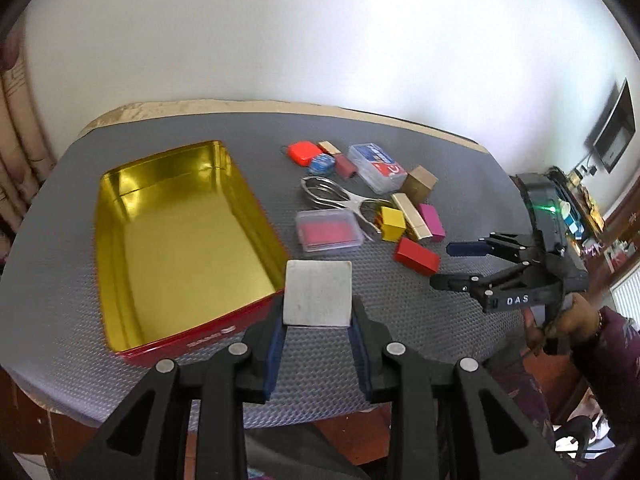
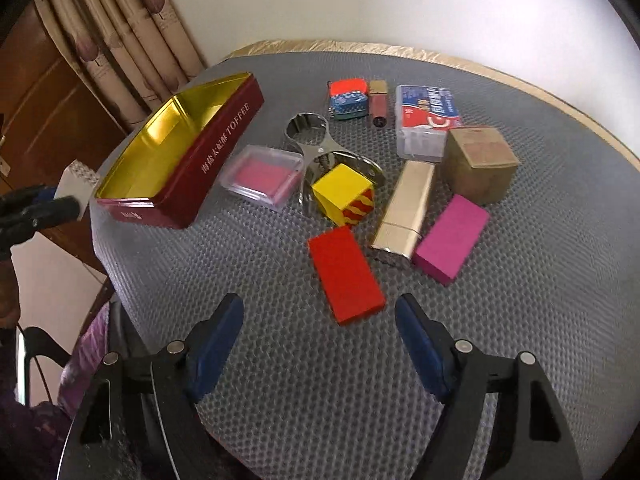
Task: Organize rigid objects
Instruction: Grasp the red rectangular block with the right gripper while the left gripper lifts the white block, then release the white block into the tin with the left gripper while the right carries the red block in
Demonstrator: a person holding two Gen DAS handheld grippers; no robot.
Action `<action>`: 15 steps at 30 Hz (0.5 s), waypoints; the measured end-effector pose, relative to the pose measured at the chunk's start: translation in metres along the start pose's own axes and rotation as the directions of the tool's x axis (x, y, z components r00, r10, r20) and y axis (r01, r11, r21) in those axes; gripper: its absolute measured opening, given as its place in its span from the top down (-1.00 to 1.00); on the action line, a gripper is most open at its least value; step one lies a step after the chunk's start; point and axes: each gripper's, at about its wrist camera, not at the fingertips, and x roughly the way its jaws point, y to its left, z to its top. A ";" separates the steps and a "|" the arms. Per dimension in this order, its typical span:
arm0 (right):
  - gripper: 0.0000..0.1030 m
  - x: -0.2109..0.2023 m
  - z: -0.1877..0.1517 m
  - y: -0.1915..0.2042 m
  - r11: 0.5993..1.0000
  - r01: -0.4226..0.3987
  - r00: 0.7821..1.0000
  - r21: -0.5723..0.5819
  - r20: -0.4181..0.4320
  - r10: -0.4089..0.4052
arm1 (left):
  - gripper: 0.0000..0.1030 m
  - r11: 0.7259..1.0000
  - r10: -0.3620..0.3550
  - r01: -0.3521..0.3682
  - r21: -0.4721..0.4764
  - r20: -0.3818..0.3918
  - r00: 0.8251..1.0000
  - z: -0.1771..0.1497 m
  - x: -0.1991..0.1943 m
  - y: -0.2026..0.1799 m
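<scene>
In the left wrist view, the left tongs (image 1: 318, 344) were seen pinching a pale grey square block (image 1: 318, 294) by its two side edges, the block standing out ahead of the pads and clear of the desk (image 1: 460, 160). The open gold-lined tin (image 1: 180, 240) lay just ahead and to the left of these tongs, its near corner right beside the block, its long axis running away and slightly leftward. It was judged that the block had only to be carried a little left and forward to come over the tin's bare floor. The scattered small things were seen ahead and to the right, with the red block (image 1: 417, 257) nearest, and the right tongs (image 1: 442, 265) were seen beyond it, spread, their tips pointing leftward at that block.

In the right wrist view, the right tongs (image 2: 319, 322) were seen spread with nothing between the pads. The red block (image 2: 345, 274) lay directly ahead of them, near the tips, flat on the desk (image 2: 520, 320), its long axis tilted a little leftward as it ran away from the tongs, so that the pads were judged to stand roughly to either side of its long faces. The tin (image 2: 188, 152) lay ahead and well to the left, and the left tongs (image 2: 60, 200) with the grey block (image 2: 76, 180) were seen just beyond its left corner. The right hand was judged the nearer to the red block, the left the nearer to the tin.
</scene>
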 end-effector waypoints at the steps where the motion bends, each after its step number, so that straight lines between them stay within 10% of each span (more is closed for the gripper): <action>1: -0.48 0.004 0.003 0.001 1.000 0.011 1.000 -0.016 -0.015 -0.011 | 0.41 1.000 0.006 -0.006 -0.003 0.003 1.000 -0.001 -0.001 0.003; 4: -0.43 0.020 0.012 0.001 0.999 0.015 0.997 -0.042 -0.069 -0.018 | 0.41 1.000 0.018 -0.018 -0.014 0.011 1.000 -0.003 -0.007 0.013; 9: 0.43 0.041 0.022 0.004 0.994 0.081 0.987 -0.080 -0.131 -0.091 | 0.41 0.999 0.032 -0.031 -0.038 0.030 0.999 0.000 -0.020 0.031; 15: 0.44 0.040 0.026 0.000 0.999 0.039 0.990 -0.003 -0.134 -0.039 | 0.41 0.992 0.107 -0.104 -0.069 0.040 0.993 0.023 -0.025 0.065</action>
